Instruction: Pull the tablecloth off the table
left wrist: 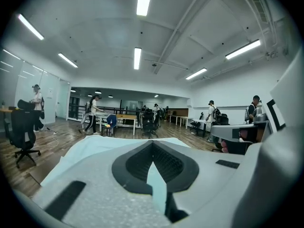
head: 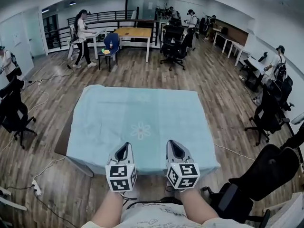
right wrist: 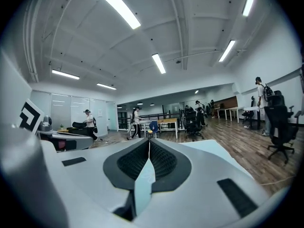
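Observation:
A light blue tablecloth with a faint flower print lies flat over the square table and hangs over its near edge. Both grippers hover side by side over the cloth's near part, pointing away from me. The jaws of my left gripper are shut, and those of my right gripper are too. In the left gripper view the closed tips meet above the cloth, with blue showing through the gap behind them. The right gripper view shows the same: closed tips over the cloth. No fold of cloth shows between the tips.
Black office chairs stand close at my right and at the left. A power strip and cables lie on the wooden floor at the left. A wooden table and a blue chair stand at the back, with several people around the room.

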